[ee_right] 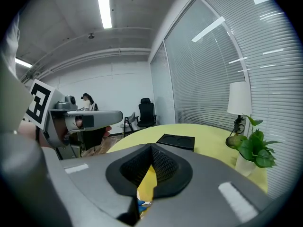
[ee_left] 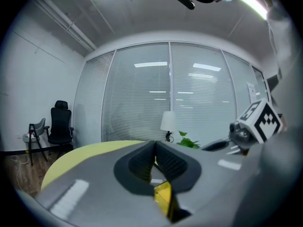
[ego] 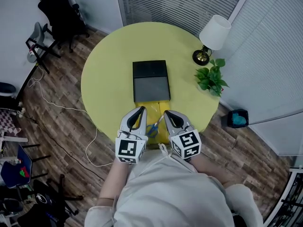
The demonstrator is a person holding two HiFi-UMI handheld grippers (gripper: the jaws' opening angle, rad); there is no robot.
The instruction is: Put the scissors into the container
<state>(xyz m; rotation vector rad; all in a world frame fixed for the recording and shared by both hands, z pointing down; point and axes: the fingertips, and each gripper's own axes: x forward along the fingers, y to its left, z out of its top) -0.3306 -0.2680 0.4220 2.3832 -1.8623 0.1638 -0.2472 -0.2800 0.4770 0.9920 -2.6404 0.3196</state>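
The scissors (ego: 152, 129), with blue handles, lie on a yellow sheet (ego: 155, 109) at the near edge of the round yellow table (ego: 109, 79). A flat black container (ego: 150, 81) sits just beyond the sheet, at the table's middle. My left gripper (ego: 141, 109) hovers just left of the scissors, shut with nothing in it. My right gripper (ego: 167, 113) is just right of them, also shut and empty. In the right gripper view a bit of blue scissors handle (ee_right: 141, 203) shows below the closed jaws, and the container (ee_right: 176, 141) lies ahead.
A white-shaded lamp (ego: 211, 37) and a potted plant (ego: 210, 79) stand at the table's right rim. A black office chair (ego: 59, 13) is far left, a white cable (ego: 61, 105) runs over the wooden floor, and a blue-lined bin (ego: 236, 118) sits at the right.
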